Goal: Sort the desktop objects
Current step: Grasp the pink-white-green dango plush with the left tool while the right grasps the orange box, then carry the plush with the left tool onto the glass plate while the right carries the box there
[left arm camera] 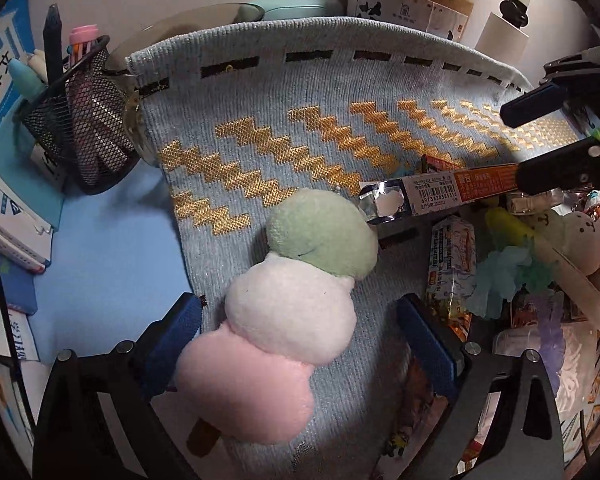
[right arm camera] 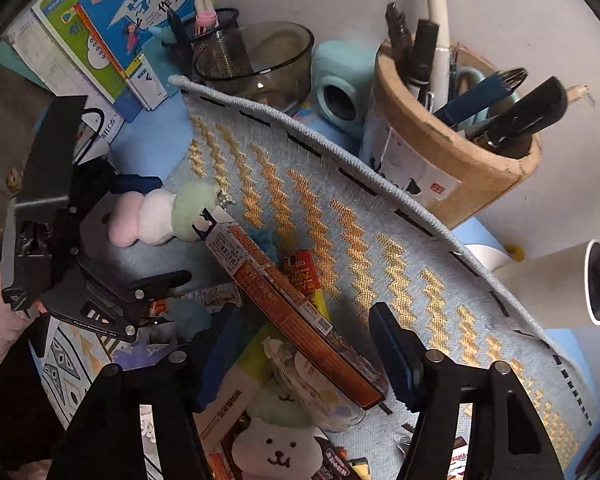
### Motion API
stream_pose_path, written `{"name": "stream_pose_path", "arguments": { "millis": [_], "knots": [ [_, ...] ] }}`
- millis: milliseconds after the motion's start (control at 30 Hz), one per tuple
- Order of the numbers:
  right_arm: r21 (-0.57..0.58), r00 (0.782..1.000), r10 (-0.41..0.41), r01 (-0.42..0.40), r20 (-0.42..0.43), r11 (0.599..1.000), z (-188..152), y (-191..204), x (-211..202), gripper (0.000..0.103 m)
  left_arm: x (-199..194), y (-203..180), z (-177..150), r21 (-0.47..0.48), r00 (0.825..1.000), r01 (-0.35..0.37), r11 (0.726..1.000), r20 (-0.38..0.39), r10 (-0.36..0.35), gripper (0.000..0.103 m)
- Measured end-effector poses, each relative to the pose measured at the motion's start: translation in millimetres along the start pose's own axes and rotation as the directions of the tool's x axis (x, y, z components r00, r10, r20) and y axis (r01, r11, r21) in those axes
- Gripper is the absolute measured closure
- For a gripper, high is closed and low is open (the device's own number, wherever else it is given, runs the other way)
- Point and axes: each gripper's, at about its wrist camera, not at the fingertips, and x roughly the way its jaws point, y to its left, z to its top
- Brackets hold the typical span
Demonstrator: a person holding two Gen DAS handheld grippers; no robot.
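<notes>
A plush dango toy (left arm camera: pixel 284 304) with green, white and pink balls on a brown stick lies inside a light-blue woven basket (left arm camera: pixel 300 92). My left gripper (left arm camera: pixel 300 344) is open, its blue pads on either side of the toy without touching it. The toy also shows in the right wrist view (right arm camera: pixel 160 216), with the left gripper (right arm camera: pixel 156 232) around it. A long orange box (right arm camera: pixel 300 304) lies among snacks in the basket. My right gripper (right arm camera: pixel 304 356) is open around the box's near end. In the left wrist view the right gripper (left arm camera: pixel 540 140) straddles the same box (left arm camera: pixel 440 194).
A black mesh pen holder (left arm camera: pixel 80 120) and books (left arm camera: pixel 4 80) stand left of the basket. A wooden pen cup (right arm camera: pixel 460 140), a glass bowl (right arm camera: pixel 268 60) and a pale blue device (right arm camera: pixel 340 92) stand behind it. Snack packets (left arm camera: pixel 452 264) and small plush toys (right arm camera: pixel 276 448) fill the basket's right side.
</notes>
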Motion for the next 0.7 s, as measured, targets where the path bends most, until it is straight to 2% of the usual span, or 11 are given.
{"name": "stream_pose_path", "arguments": {
  "millis": [67,133,233,367,433,467,600,667,700],
  "knots": [
    [-0.008,1.000,0.002,-0.002,-0.022,1.000,2.3,1.8,9.4,0.043,-7.5,1.2,-8.0,-0.024,1.000,-0.009,1.000,0.011,0.009,0.019],
    [-0.024,0.999,-0.006,0.005,-0.032,1.000,2.9,5.0,14.4,0.042,-15.7,6.9,-16.5,-0.062,1.000,-0.018,0.998,0.019,0.020,0.039],
    [-0.045,0.999,-0.014,0.012,-0.050,0.999,3.0,11.1,21.2,0.042,-25.6,14.0,-31.1,-0.119,0.999,0.020,0.993,0.029,-0.016,0.040],
    [-0.097,0.993,-0.089,0.081,-0.080,0.992,4.2,19.0,38.0,0.043,-35.0,0.2,-50.5,-0.072,0.999,-0.030,0.997,0.020,0.032,0.040],
    [-0.101,0.989,-0.112,0.102,-0.093,0.990,2.7,19.6,44.2,0.050,-40.5,-5.4,-61.5,-0.058,0.999,-0.046,0.997,0.021,0.047,0.037],
    [-0.088,0.990,-0.100,0.091,-0.100,0.992,2.0,18.0,46.1,0.065,-42.7,-8.0,-67.1,-0.048,0.998,-0.055,0.997,0.017,0.056,0.037],
    [-0.058,0.991,-0.097,0.093,-0.088,0.994,-1.4,15.1,44.2,0.069,-53.5,-18.5,-86.3,-0.026,0.997,-0.077,0.997,0.028,0.078,0.037],
    [-0.040,0.994,-0.087,0.084,-0.070,0.996,-1.9,12.9,38.7,0.071,-60.2,-26.3,-96.6,-0.012,0.995,-0.092,0.996,0.039,0.092,0.045],
    [-0.025,0.996,-0.074,0.073,-0.058,0.997,-1.8,10.9,34.5,0.071,-64.8,-29.8,-102.3,-0.007,0.995,-0.089,0.996,0.041,0.089,0.061]
  ]
}}
